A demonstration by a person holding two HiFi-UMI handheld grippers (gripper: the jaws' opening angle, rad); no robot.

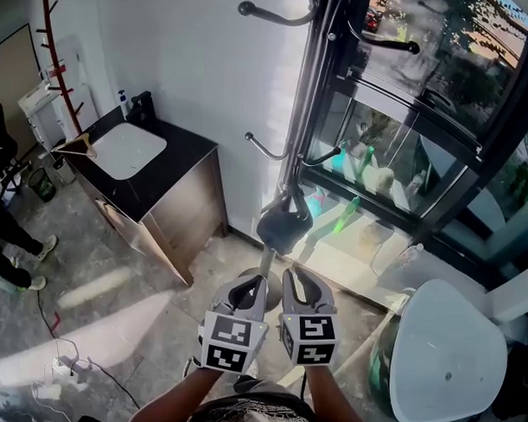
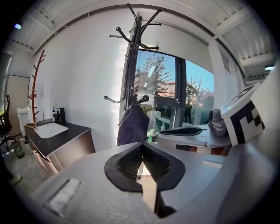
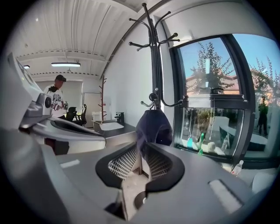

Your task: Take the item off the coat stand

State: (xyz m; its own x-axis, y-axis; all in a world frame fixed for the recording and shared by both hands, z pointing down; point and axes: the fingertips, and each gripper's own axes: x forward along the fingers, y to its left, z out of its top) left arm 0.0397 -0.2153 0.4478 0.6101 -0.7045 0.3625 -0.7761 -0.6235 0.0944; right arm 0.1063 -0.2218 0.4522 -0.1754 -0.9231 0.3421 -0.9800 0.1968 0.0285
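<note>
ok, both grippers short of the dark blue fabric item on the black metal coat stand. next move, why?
Probably ease the right gripper forward, jaws wider: the dark blue fabric item hangs untouched low on the black metal coat stand, and the jaws are barely apart, empty.

Left gripper: tongs closed tip to tip, nothing between them.
Coat stand: upright, straight beyond the tongs.
Dark item: hangs on a low hook, above the tong tips.
Desk: left of the tongs.
</note>
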